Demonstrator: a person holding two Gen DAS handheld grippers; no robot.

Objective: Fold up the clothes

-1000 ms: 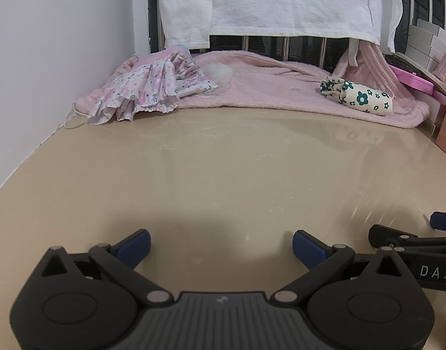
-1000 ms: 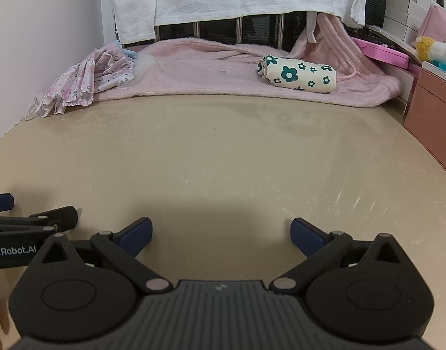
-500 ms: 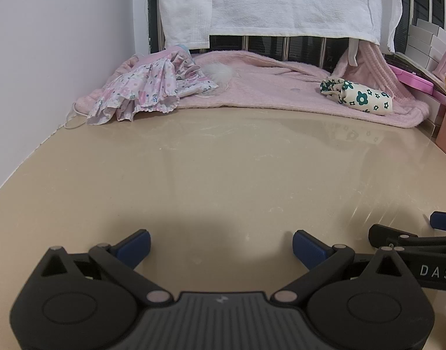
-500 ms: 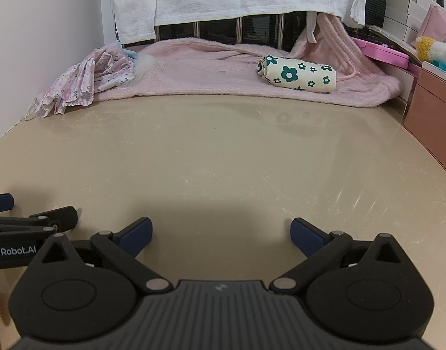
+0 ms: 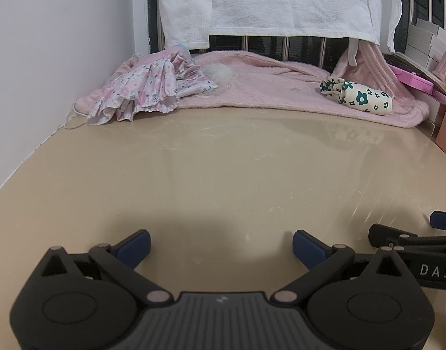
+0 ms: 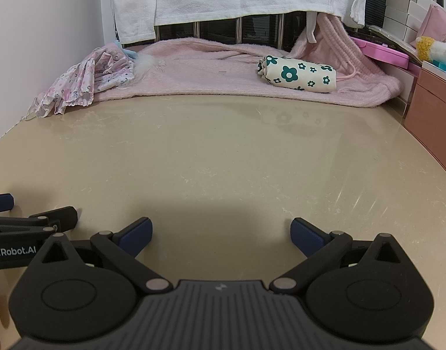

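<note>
The left gripper [image 5: 221,246] and right gripper [image 6: 221,233] hover side by side, both spread wide and empty, low over the glossy beige table [image 6: 223,157], while the crumpled floral dress [image 5: 141,94], fluffy pink blanket [image 6: 199,73] and rolled cream flower-print cloth [image 6: 297,73] lie far behind.
</note>
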